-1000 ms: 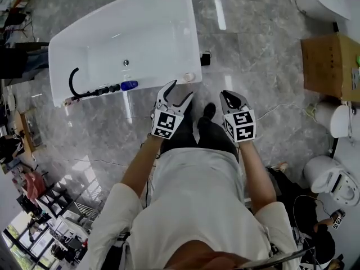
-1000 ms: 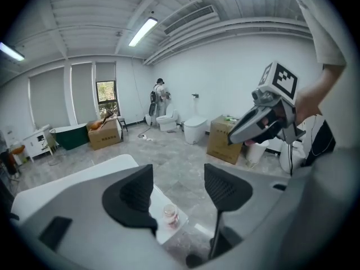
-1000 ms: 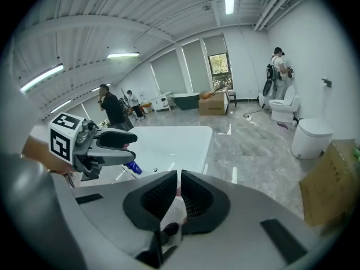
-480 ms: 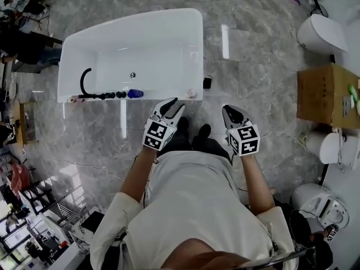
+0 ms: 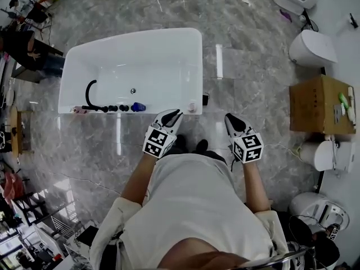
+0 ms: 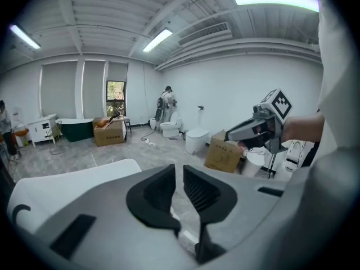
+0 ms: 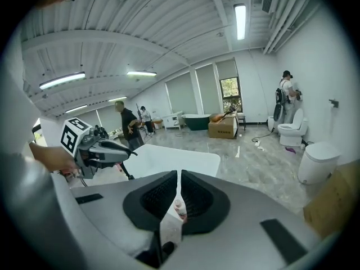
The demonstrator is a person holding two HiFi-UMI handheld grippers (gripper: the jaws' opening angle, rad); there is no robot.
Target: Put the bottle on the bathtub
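Note:
A small pale bottle (image 5: 192, 107) stands on the near right corner of the white bathtub's rim (image 5: 169, 109). My left gripper (image 5: 171, 115) hangs just in front of that corner, apart from the bottle. Its jaws have just been closing and now stand a narrow gap apart with nothing between them (image 6: 179, 172). My right gripper (image 5: 230, 118) is over the floor to the right, shut and empty. In the right gripper view the bottle (image 7: 180, 208) shows through the slit of the jaws, beyond them on the bathtub (image 7: 185, 155).
A black faucet (image 5: 90, 91), dark knobs and a blue object (image 5: 138, 107) line the tub's near rim. A small black item (image 5: 206, 99) lies on the floor by the tub. A cardboard box (image 5: 320, 106) and toilets (image 5: 309, 46) stand to the right.
Both grippers have lifted and drawn back from the tub's edge. The left jaws have gone from wide open to nearly together. The bottle stays on the rim.

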